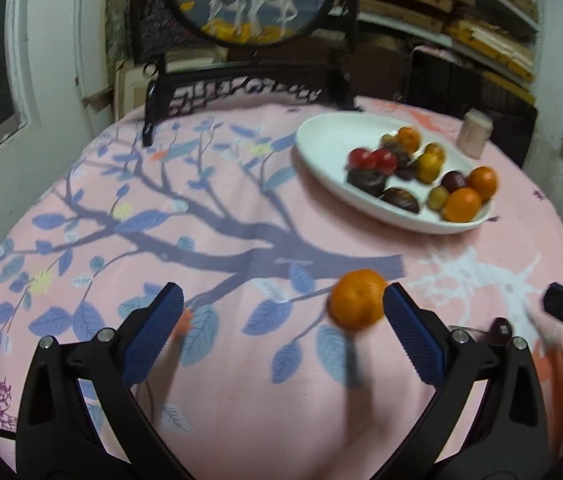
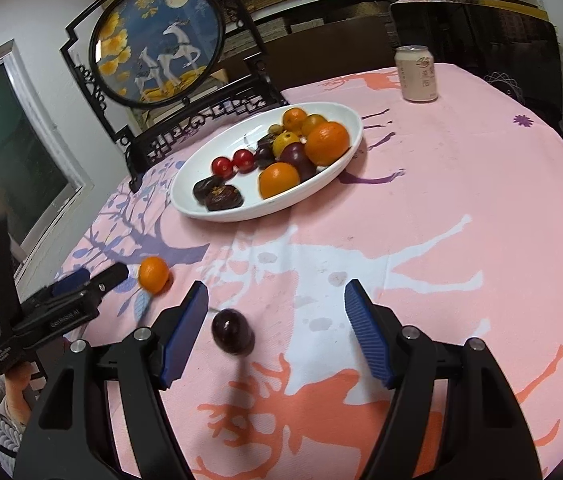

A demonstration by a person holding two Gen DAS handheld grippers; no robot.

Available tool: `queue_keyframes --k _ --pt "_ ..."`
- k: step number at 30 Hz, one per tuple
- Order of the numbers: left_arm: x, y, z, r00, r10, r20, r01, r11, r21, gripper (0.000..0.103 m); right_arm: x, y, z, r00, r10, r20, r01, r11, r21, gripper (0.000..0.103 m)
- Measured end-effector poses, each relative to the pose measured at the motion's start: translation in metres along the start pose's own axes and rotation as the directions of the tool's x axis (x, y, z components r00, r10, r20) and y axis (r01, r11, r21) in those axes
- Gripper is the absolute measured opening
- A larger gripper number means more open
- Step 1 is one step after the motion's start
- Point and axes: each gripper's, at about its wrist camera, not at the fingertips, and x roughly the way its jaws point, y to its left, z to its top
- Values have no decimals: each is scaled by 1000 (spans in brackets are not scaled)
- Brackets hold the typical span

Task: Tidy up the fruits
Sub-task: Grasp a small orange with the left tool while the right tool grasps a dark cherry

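A white oval plate [image 1: 321, 136] [image 2: 217, 148] on the pink patterned tablecloth holds oranges, red cherry tomatoes, dark plums and yellow fruits. A loose mandarin [image 1: 357, 298] [image 2: 153, 274] lies on the cloth, just inside the right fingertip of my open left gripper [image 1: 281, 296] and close against its blue pad. The left gripper [image 2: 81, 288] also shows in the right wrist view, beside the mandarin. A dark plum [image 2: 232, 332] lies on the cloth between the fingers of my open right gripper [image 2: 277, 292], nearer the left pad and untouched.
A round deer screen [image 1: 249, 0] [image 2: 157, 40] in a black frame stands at the table's far edge behind the plate. A drink can [image 2: 417, 74] [image 1: 475, 134] stands at the back right. A hand in a knit sleeve [image 2: 5, 400] holds the left gripper.
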Motion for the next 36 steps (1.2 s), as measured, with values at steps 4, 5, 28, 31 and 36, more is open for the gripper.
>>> queue_keyframes --k 4,5,28,31,36 --pt "1 -16 -3 1000 21 -2 -21 997 77 101 8 20 -8 999 4 -42 -9 994 -108 71" --pt "3 -17 -4 1000 21 -11 -20 996 82 101 9 24 -10 999 3 -48 -10 992 -128 71" --pt "9 -30 -8 997 -41 -58 48 991 126 101 13 18 -6 999 -30 -30 27 994 -108 27" --pt "15 -35 -7 995 -66 -78 76 988 135 101 13 14 -4 999 -17 -35 14 997 -82 27" --pt "29 -39 -4 989 -79 -122 93 988 121 100 14 18 -6 999 -15 -41 11 995 -96 27"
